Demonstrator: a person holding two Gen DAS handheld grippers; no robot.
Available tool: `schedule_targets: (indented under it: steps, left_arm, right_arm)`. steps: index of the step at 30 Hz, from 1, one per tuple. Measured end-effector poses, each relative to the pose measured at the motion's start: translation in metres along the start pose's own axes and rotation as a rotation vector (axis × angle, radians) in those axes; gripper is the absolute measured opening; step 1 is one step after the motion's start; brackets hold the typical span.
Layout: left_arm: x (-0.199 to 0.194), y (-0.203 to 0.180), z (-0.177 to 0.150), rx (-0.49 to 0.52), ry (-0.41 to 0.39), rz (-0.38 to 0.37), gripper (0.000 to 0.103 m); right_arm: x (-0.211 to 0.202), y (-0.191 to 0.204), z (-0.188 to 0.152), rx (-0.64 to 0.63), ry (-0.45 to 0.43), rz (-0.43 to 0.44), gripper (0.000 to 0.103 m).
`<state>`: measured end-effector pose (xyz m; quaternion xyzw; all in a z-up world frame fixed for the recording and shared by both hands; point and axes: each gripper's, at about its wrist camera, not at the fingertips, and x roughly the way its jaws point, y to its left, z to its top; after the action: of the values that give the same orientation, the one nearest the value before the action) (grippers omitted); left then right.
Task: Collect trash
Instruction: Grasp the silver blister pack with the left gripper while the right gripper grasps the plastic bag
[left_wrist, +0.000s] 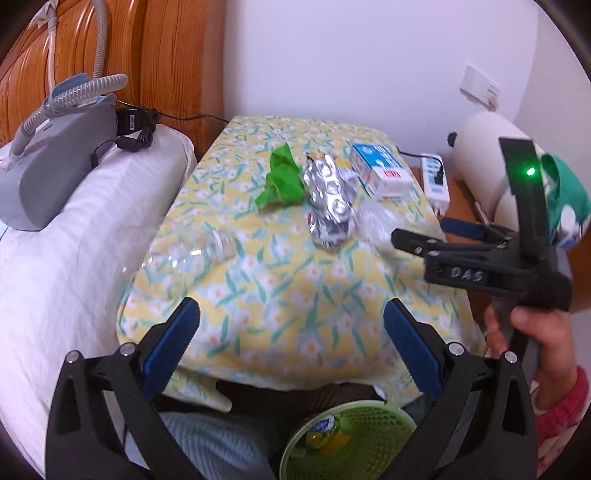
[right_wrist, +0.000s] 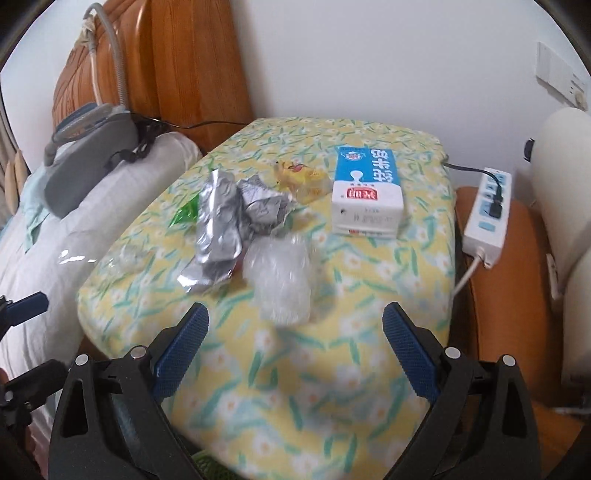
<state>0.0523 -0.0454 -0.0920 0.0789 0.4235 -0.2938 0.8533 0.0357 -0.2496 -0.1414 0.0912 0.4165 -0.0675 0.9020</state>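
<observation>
Trash lies on a table with a yellow flowered cloth (left_wrist: 295, 291). There is a green wrapper (left_wrist: 282, 181), a crumpled silver foil bag (left_wrist: 330, 201) (right_wrist: 221, 229), a clear plastic bottle (left_wrist: 199, 254), a crumpled clear plastic piece (right_wrist: 282, 280), a yellow snack wrapper (right_wrist: 303, 177) and a blue-white milk carton (left_wrist: 380, 171) (right_wrist: 365, 192). My left gripper (left_wrist: 291, 343) is open and empty above the table's near edge. My right gripper (right_wrist: 295, 343) (left_wrist: 421, 236) is open and empty just short of the clear plastic piece.
A green mesh bin (left_wrist: 347, 439) with a yellow wrapper inside stands below the table's near edge. A bed with a white pillow (left_wrist: 74, 251) and a grey machine (left_wrist: 55, 155) is on the left. A white power strip (right_wrist: 487, 210) lies on a wooden stand to the right.
</observation>
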Motion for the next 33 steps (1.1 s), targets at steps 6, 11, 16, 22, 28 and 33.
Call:
schedule_targets:
  steps: [6, 11, 16, 22, 28, 33]
  left_arm:
    - [0.024, 0.000, 0.028, -0.031, 0.004, -0.012, 0.095]
    - [0.037, -0.008, 0.042, -0.035, -0.004, -0.022, 0.095]
    - [0.047, -0.016, 0.049, -0.026, -0.003, -0.016, 0.095]
    - [0.063, -0.022, 0.058, -0.027, 0.014, -0.005, 0.092]
    - [0.097, -0.021, 0.075, -0.080, 0.064, -0.009, 0.071]
    - [0.123, -0.021, 0.078, -0.108, 0.120, -0.047, 0.058]
  right_arm:
    - [0.028, 0.000, 0.009, -0.028, 0.036, 0.015, 0.058]
    - [0.028, 0.000, 0.006, -0.045, 0.039, 0.049, 0.023]
    - [0.016, 0.000, 0.002, -0.026, 0.013, 0.076, 0.021]
    - [-0.004, -0.010, -0.001, 0.013, -0.024, 0.063, 0.021]
    - [-0.022, -0.025, -0.011, 0.063, -0.050, 0.049, 0.021]
    - [-0.024, -0.033, -0.021, 0.086, -0.043, 0.060, 0.021]
